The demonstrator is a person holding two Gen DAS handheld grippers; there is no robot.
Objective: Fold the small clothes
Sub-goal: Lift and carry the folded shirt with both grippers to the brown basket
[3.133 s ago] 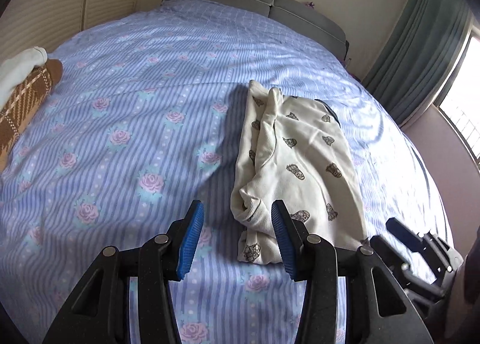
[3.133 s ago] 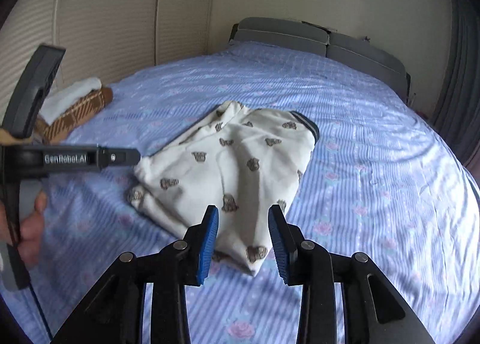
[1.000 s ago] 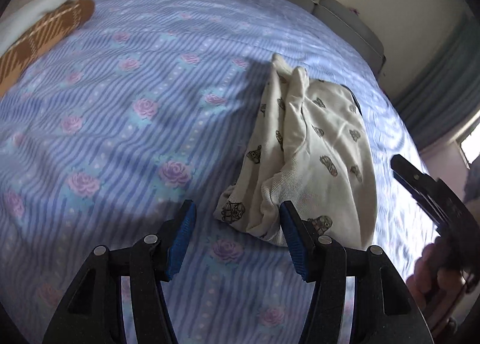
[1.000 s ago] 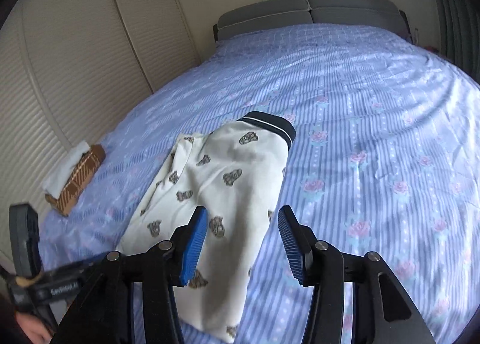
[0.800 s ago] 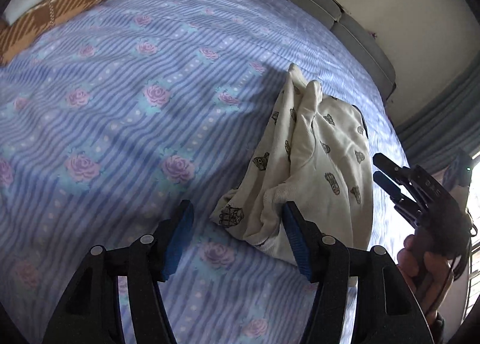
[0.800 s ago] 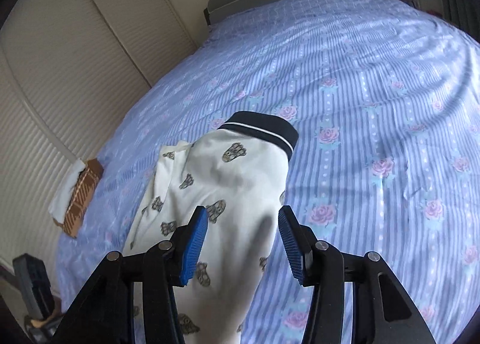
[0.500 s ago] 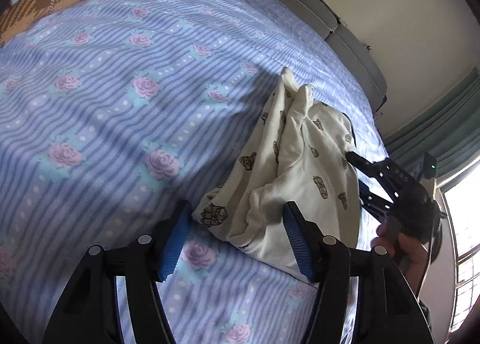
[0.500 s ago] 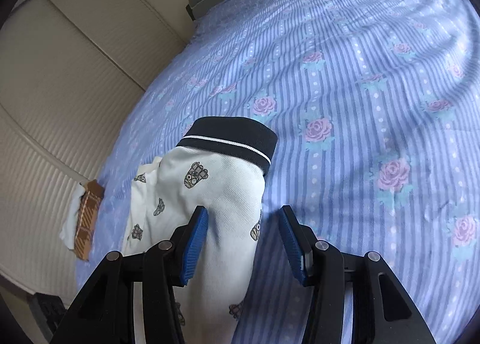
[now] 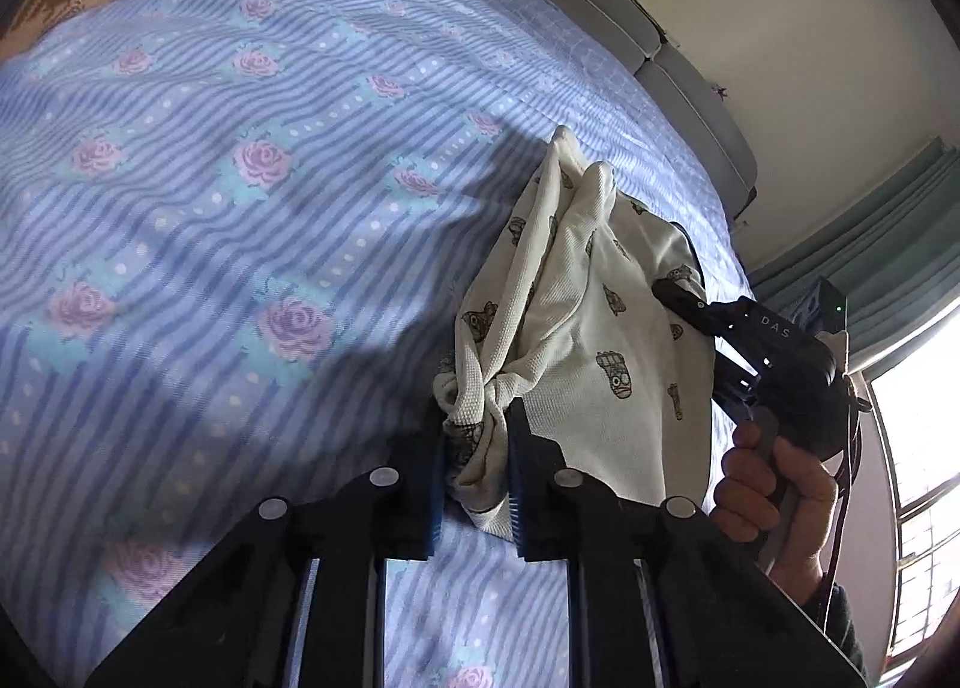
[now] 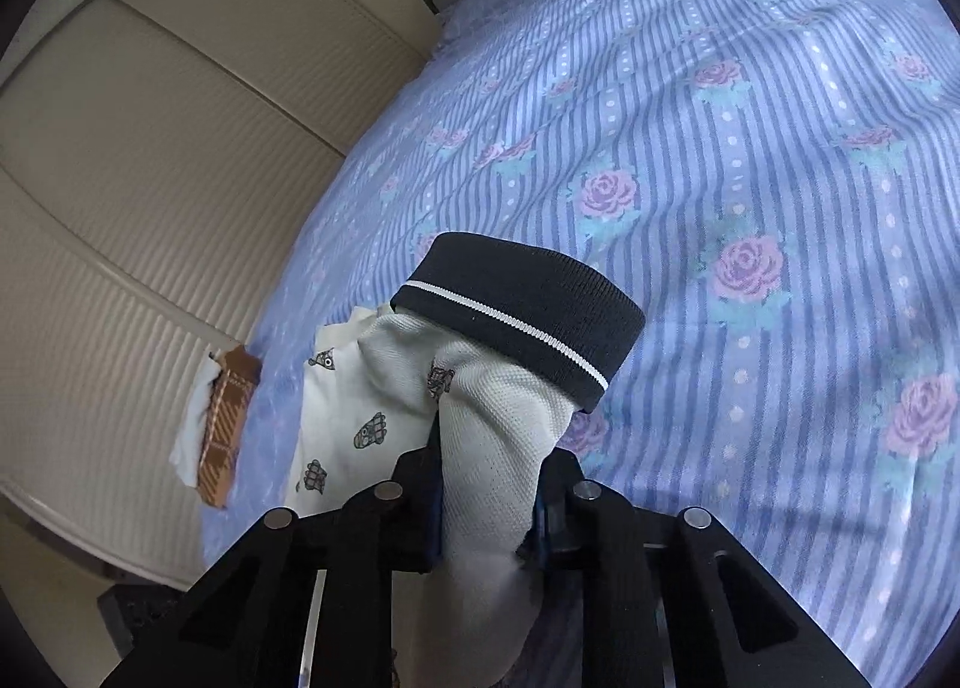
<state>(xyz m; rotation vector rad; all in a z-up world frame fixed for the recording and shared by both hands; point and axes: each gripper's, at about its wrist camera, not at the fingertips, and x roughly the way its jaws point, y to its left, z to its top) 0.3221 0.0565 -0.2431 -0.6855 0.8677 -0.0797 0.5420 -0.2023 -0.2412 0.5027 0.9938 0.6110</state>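
Between the blue pads of the left gripper sits a bunched corner of the cream printed garment; its jaws are closing, and the cloth is already pinched into a knot that bulges just above the fingertips. The right gripper is closing too, on a thick fold of the same garment that rises between its pads and ends, just beyond the tips, in the dark waistband with its thin white stripe. In the left wrist view that gripper shows at the garment's far side, held by the person's hand

So both tools grasp the garment at opposite ends, and the rest of it drapes between them on the blue rose-patterned bedspread. The step in hand looks like the pick-up before a fold. To do it well, each grip should finish firm before any lift, since the left one holds a crumpled wad rather than a clean edge and could shed layers. The two ends should then rise together and draw apart enough to smooth the cloth, and carry over evenly so the edges meet square

Well away from the fingers, a brown checked cloth lies near the bed's edge beside the cream wall panels
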